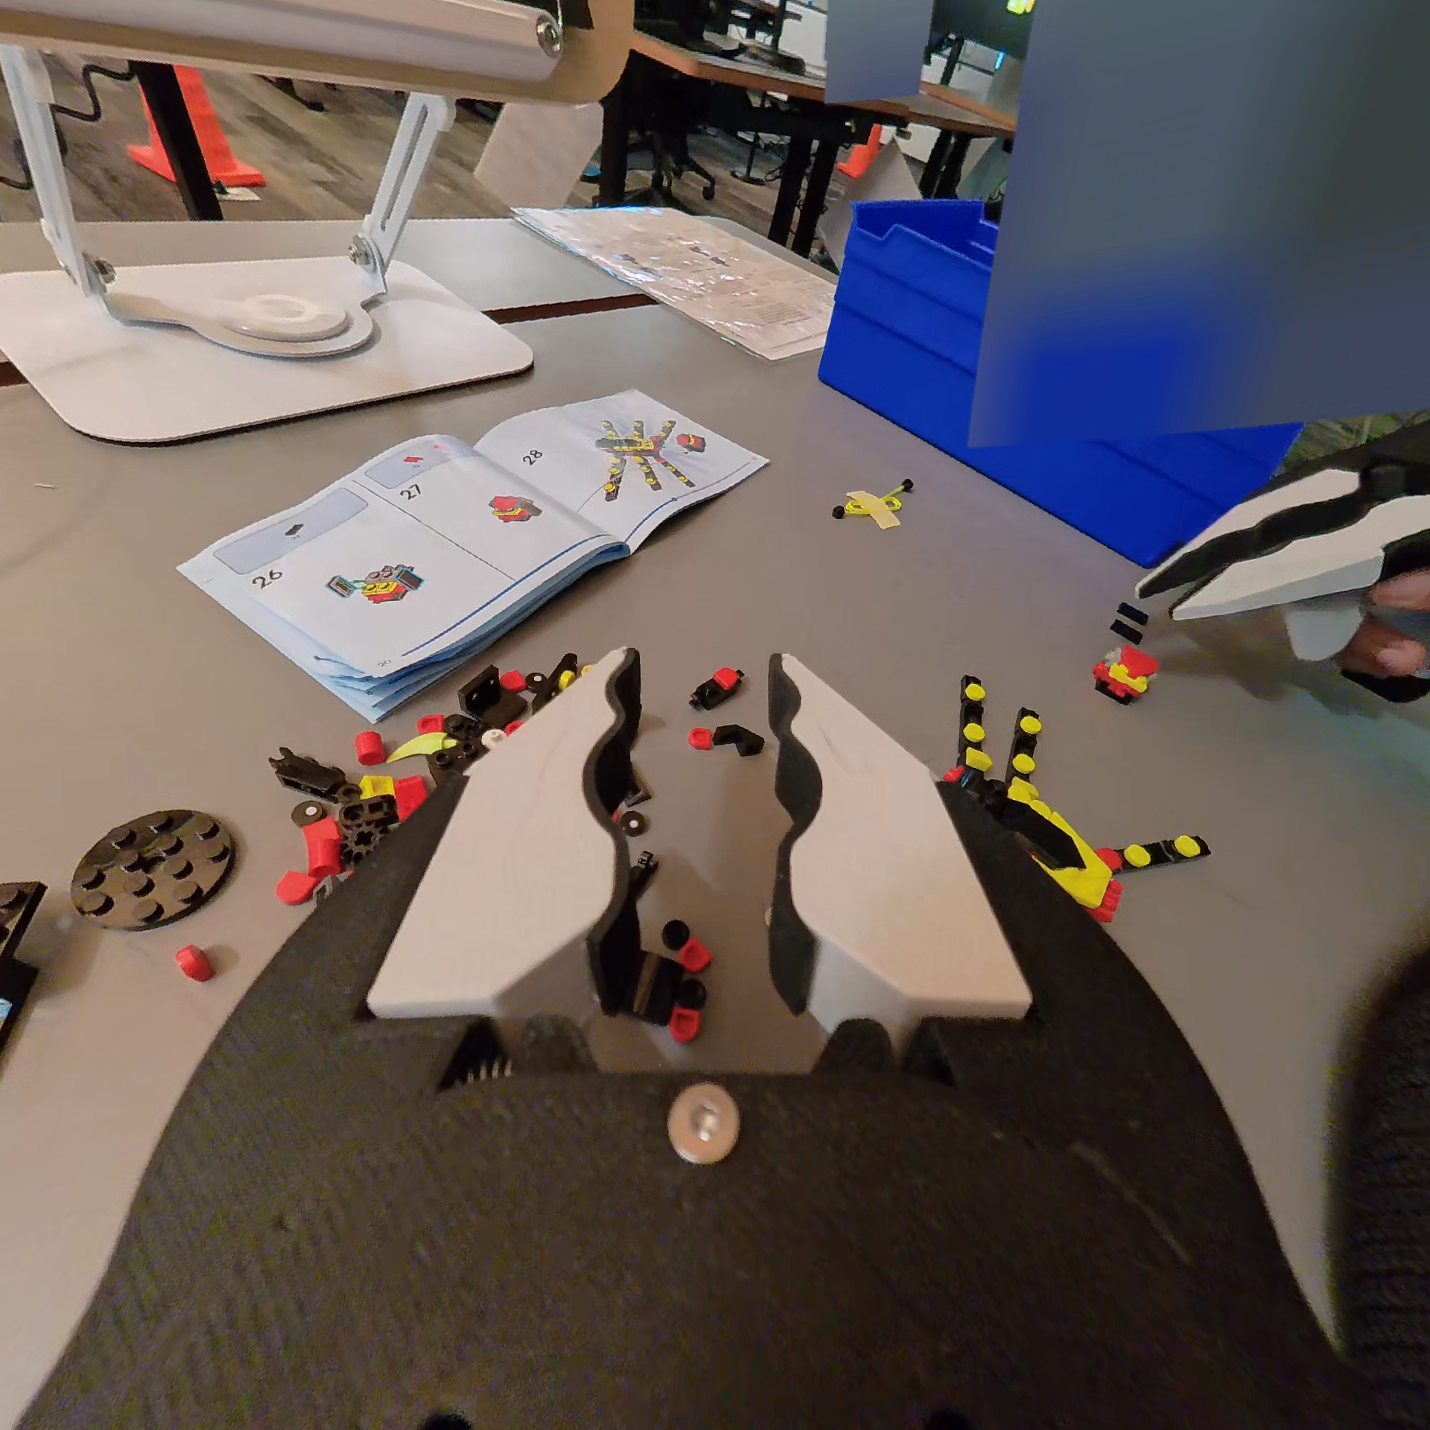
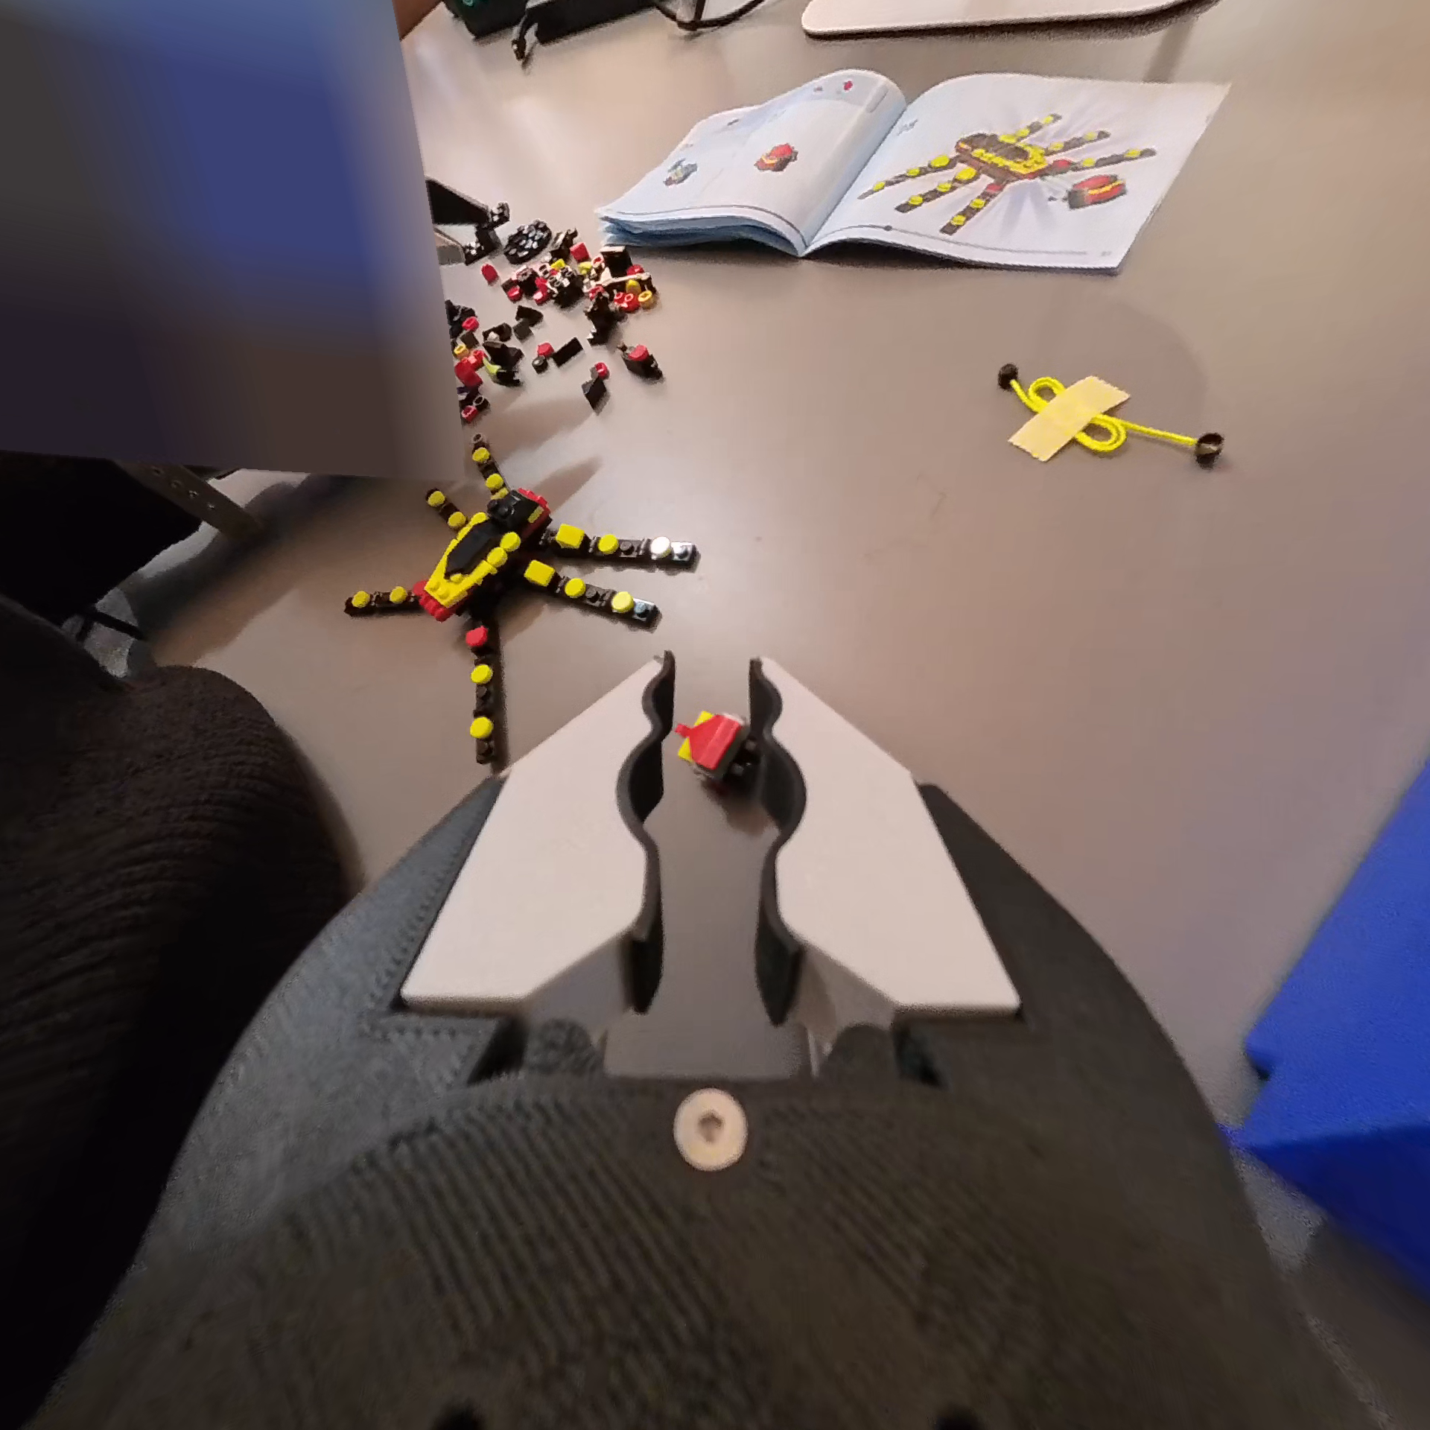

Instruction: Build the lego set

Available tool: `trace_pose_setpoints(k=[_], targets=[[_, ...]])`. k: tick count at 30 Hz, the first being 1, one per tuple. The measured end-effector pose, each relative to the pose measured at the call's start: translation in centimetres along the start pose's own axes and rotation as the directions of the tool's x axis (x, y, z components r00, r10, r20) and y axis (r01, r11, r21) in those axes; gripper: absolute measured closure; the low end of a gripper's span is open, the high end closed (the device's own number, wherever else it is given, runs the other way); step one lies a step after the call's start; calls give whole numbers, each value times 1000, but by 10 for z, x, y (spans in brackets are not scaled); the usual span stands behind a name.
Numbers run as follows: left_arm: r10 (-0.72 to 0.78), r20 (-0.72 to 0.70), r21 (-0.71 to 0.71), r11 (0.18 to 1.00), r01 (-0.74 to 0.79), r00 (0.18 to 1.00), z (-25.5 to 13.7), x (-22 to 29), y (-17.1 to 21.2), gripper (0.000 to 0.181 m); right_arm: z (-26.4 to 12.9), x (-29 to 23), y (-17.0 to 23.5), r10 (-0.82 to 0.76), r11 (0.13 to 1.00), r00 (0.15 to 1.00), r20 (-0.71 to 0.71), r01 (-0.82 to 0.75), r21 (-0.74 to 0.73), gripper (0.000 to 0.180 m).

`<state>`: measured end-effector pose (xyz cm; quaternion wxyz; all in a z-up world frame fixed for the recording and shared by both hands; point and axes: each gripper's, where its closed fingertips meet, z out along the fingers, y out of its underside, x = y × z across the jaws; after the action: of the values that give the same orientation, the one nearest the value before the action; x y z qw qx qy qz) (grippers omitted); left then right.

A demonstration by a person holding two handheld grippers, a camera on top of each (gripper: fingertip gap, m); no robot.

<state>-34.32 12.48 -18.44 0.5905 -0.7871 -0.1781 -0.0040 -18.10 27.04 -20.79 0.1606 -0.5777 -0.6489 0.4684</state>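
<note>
Between the parted fingers of the right gripper [image 2: 710, 675], apparently lining up a grasp, the small red subassembly [image 2: 716, 749] is lying ungripped on the table [image 2: 1006, 619], while the left gripper [image 1: 704, 665] is hovering agape over loose bricks [image 1: 371, 789] beside the spider body [image 2: 487, 553].
</note>
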Motion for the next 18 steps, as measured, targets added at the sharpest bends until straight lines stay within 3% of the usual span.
trace_pose_setpoints(k=[18], targets=[[32, 9, -28, 999, -32, 999, 2, 3, 4, 149, -2, -5, 3, 21, 1000, 1000, 8, -21, -17, 163]])
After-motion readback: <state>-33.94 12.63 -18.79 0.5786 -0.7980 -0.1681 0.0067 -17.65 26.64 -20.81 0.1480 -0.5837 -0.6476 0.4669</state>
